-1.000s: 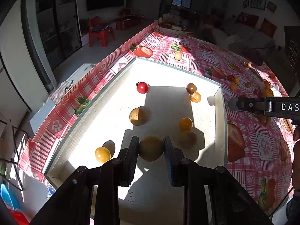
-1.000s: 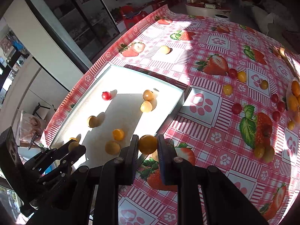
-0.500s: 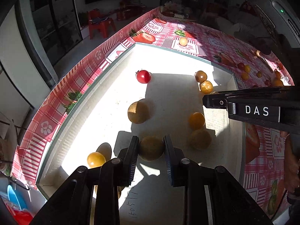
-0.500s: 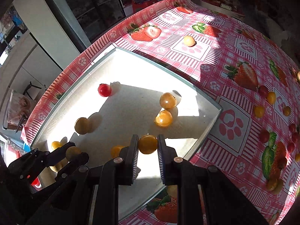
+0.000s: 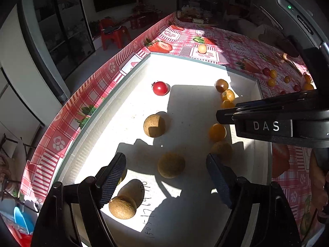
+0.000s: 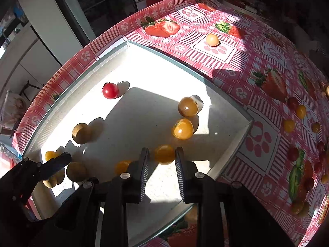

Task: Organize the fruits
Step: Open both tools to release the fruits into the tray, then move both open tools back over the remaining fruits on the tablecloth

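A white tray [image 5: 131,76] [image 6: 244,127] on the strawberry tablecloth holds several fruits. My left gripper [image 5: 166,175] is open over the tray; a brown round fruit [image 5: 171,165] lies on the tray floor between its spread jaws, apart from both. My right gripper [image 6: 161,160] hovers over the tray's near right part with an orange cherry tomato [image 6: 164,154] between its jaws, which stand slightly parted; contact is unclear. A red tomato [image 5: 160,88] [image 6: 110,90] lies at the tray's far left. The right gripper's body [image 5: 265,123] crosses the left wrist view.
More brown fruits [image 5: 154,125] [image 5: 122,206] and orange tomatoes [image 5: 217,132] [image 6: 188,106] [image 6: 183,129] lie in the tray. Loose tomatoes [image 6: 289,125] and a pale one [image 6: 212,40] lie on the cloth to the right and beyond. The table edge runs along the left.
My left gripper opened and let the brown fruit down onto the tray. My right gripper moved left over the tray with the orange tomato, and its jaws widened a little.
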A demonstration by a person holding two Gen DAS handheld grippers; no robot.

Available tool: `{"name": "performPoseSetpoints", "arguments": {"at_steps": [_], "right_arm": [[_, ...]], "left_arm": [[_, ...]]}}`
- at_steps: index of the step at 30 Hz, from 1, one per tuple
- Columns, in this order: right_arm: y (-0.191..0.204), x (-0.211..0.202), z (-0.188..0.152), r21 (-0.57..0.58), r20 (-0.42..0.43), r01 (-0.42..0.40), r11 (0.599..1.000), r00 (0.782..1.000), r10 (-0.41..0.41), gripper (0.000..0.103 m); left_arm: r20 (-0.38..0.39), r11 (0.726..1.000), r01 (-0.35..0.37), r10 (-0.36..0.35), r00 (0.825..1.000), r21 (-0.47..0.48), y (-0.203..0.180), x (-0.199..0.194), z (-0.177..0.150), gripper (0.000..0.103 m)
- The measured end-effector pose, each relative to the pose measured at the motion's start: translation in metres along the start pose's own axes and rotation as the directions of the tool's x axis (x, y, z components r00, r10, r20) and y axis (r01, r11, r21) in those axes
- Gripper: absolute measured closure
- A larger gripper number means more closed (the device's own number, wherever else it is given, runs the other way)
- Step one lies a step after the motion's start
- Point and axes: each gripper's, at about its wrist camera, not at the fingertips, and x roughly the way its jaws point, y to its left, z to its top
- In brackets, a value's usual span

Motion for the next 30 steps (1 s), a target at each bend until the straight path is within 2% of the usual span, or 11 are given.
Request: {"name": "performPoseSetpoints", "arguments": {"at_steps": [4, 6, 10, 11, 17, 19, 30], "right_arm": [[0.000, -0.008, 0.000, 0.003, 0.020, 0.006, 1.000, 1.000, -0.006, 0.048], [0.001, -0.014, -0.001, 0.003, 0.032, 0.002, 1.000, 0.999, -0.002, 0.043], [0.003, -0.027, -0.005, -0.010, 0.053, 0.011, 1.000, 0.999, -0.010, 0.025], [0.004, -0.031, -0.006, -0.009, 0.057, 0.009, 1.000, 0.998, -0.008, 0.023], [0.003, -0.042, -0.015, 0.005, 0.060, -0.011, 1.000, 0.998, 0.010, 0.017], [0.004, -0.044, -0.019, 0.006, 0.059, -0.007, 1.000, 0.998, 0.006, 0.009], [0.002, -0.062, -0.040, 0.015, 0.065, 0.018, 1.000, 0.998, -0.019, 0.008]], "left_arm": [[-0.018, 1.000, 0.011, -0.011, 1.000, 0.000, -0.001, -0.001, 0.001, 0.022], [-0.018, 1.000, 0.008, -0.008, 1.000, 0.001, -0.002, -0.004, 0.000, 0.022], [-0.021, 1.000, 0.005, -0.005, 1.000, 0.001, -0.004, -0.010, -0.006, 0.022], [-0.022, 1.000, 0.004, -0.004, 1.000, -0.001, -0.004, -0.011, -0.007, 0.022], [-0.026, 1.000, 0.001, -0.001, 1.000, -0.006, -0.003, -0.018, -0.014, 0.022], [-0.029, 1.000, -0.002, 0.001, 1.000, -0.005, -0.003, -0.018, -0.015, 0.022], [-0.030, 1.000, 0.017, -0.017, 0.999, -0.017, -0.006, -0.031, -0.025, 0.022]]}}
